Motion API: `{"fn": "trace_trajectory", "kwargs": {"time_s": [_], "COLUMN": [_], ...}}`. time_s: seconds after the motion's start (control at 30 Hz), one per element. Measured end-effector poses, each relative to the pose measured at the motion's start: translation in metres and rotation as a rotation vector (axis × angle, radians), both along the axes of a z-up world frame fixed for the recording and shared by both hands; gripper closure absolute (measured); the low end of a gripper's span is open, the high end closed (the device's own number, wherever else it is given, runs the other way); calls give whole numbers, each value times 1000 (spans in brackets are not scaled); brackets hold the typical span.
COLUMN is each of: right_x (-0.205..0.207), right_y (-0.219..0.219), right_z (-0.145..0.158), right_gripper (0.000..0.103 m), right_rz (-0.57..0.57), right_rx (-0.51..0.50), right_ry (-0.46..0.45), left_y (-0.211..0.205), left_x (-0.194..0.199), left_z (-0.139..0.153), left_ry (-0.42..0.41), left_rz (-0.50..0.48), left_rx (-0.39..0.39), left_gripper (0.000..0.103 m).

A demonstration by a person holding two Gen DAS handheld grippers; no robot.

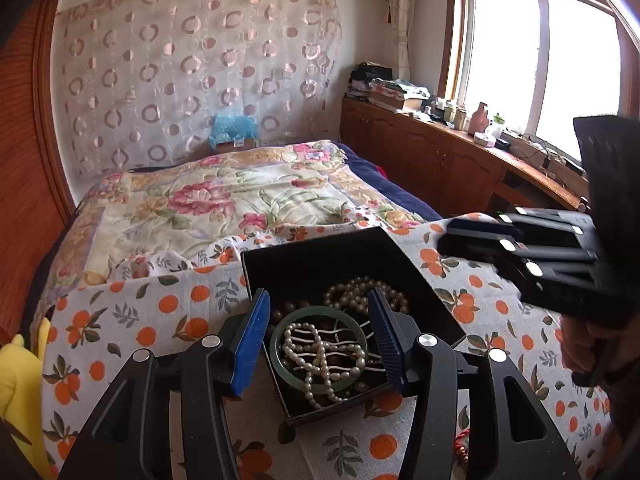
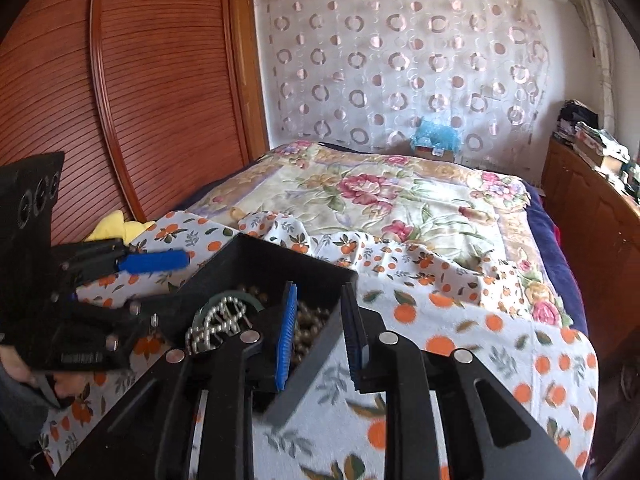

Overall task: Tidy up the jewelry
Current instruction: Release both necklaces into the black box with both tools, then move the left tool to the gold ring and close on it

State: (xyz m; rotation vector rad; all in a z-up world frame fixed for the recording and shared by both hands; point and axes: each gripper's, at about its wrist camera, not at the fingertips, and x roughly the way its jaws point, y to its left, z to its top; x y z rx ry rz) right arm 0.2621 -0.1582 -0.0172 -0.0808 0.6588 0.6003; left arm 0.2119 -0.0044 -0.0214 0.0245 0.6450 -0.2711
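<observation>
A black open box [image 1: 320, 256] sits on an orange-print cloth and holds a green bangle [image 1: 280, 356], white pearl strands [image 1: 320, 354] and dark brown beads [image 1: 288, 310]. My left gripper [image 1: 318, 338] is open, its blue pads either side of the bangle at the box's near corner. My right gripper [image 2: 320, 332] straddles the box's right wall [image 2: 320, 344], pads not clamped on it, left pad inside the box. The box [image 2: 276, 264], bangle [image 2: 240, 298] and pearls [image 2: 216, 320] show in the right wrist view. The other gripper shows at right in the left view [image 1: 560, 256] and at left in the right view [image 2: 100, 280].
The orange-print cloth [image 1: 160, 320] covers the bed's near end, with a floral quilt [image 1: 224, 196] beyond. A yellow plush [image 1: 20, 360] lies at the left edge. A wooden wardrobe [image 2: 120, 100] stands left. A cluttered wooden counter [image 1: 460, 140] runs under the window.
</observation>
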Motion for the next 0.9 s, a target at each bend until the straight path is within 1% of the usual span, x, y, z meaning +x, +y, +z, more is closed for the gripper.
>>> {"fn": "trace_trajectory", "kwargs": {"time_s": [0.2, 0.37, 0.5, 0.7, 0.8, 0.9], "right_x": [-39, -70, -86, -107, -113, -117], "right_y": [-17, -24, -26, -25, -23, -19], "right_z": [-11, -31, -47, -61, -67, -73], "right_gripper": [78, 78, 78, 78, 71, 70], "right_rz": [10, 36, 49, 69, 80, 100], "right_rx": [-52, -90, -99, -84, -82, -71], "right_ry": [18, 67, 103, 136, 154, 190], "left_y": [-5, -12, -16, -14, -10, 1], "left_x": [-6, -15, -29, -55, -72, -87], "left_z": [15, 25, 28, 14, 0, -17], "left_ry": [-21, -34, -34, -4, 26, 64], "left_rz": [-4, -13, -25, -25, -15, -2], "left_rx": [1, 18, 23, 39, 41, 34], "left_gripper": [52, 51, 50, 50, 49, 49]}}
